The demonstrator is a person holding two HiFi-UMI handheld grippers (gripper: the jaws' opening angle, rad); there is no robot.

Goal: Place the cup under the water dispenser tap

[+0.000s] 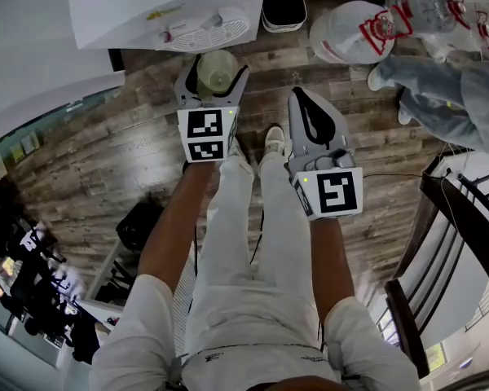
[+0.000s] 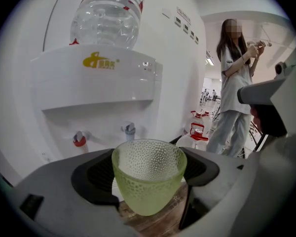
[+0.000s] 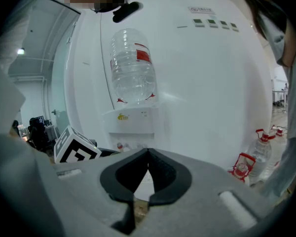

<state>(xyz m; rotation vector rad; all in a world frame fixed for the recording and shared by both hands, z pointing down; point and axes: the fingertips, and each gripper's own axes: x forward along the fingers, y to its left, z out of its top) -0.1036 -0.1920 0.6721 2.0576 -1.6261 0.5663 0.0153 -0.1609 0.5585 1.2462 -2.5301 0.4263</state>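
Note:
A pale green dimpled glass cup (image 1: 218, 73) stands upright between the jaws of my left gripper (image 1: 216, 78), which is shut on its sides. In the left gripper view the cup (image 2: 149, 174) is in front of the white water dispenser (image 2: 98, 98) and lower than its red tap (image 2: 79, 138) and blue tap (image 2: 129, 129). From the head view the dispenser (image 1: 147, 10) and its drip grid (image 1: 208, 32) lie just beyond the cup. My right gripper (image 1: 310, 104) hangs to the right, shut and empty, and its fingertips (image 3: 148, 153) meet.
A large water bottle (image 2: 108, 14) sits on top of the dispenser. A person (image 2: 234, 93) stands to the right, next to several water jugs (image 1: 350, 31). A black bin (image 1: 283, 2) stands beside the dispenser. A dark rail (image 1: 464, 210) runs at the right.

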